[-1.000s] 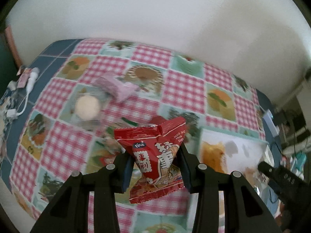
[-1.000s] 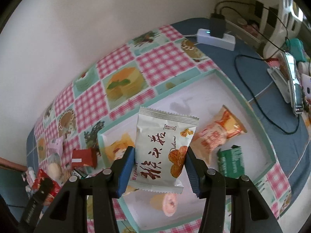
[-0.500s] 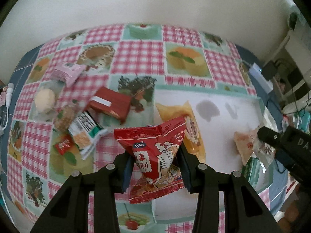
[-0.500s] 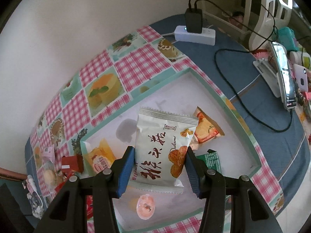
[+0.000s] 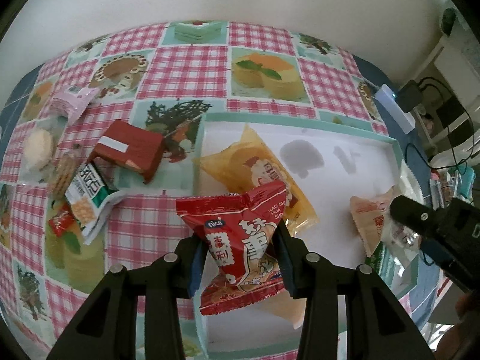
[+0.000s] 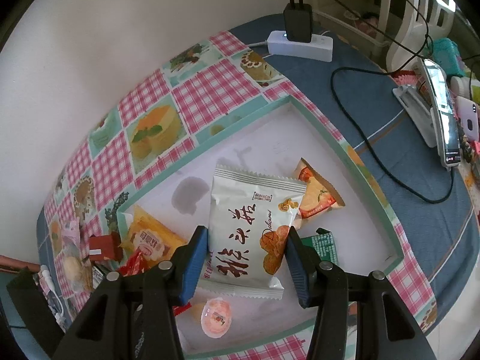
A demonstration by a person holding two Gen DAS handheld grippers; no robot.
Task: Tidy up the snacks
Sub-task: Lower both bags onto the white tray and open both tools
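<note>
Left tool [image 5: 240,258] clamped on a red snack packet [image 5: 240,240] above the near-left edge of the white tray [image 5: 360,147]; right tool [image 6: 247,255] clamped on a white snack packet [image 6: 249,228] over the tray's middle, above the yellow, orange and green packets lying inside.

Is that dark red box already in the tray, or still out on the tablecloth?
Out. The dark red box lies on the checked tablecloth, just outside the tray and its teal rim, beside other loose snacks.
</note>
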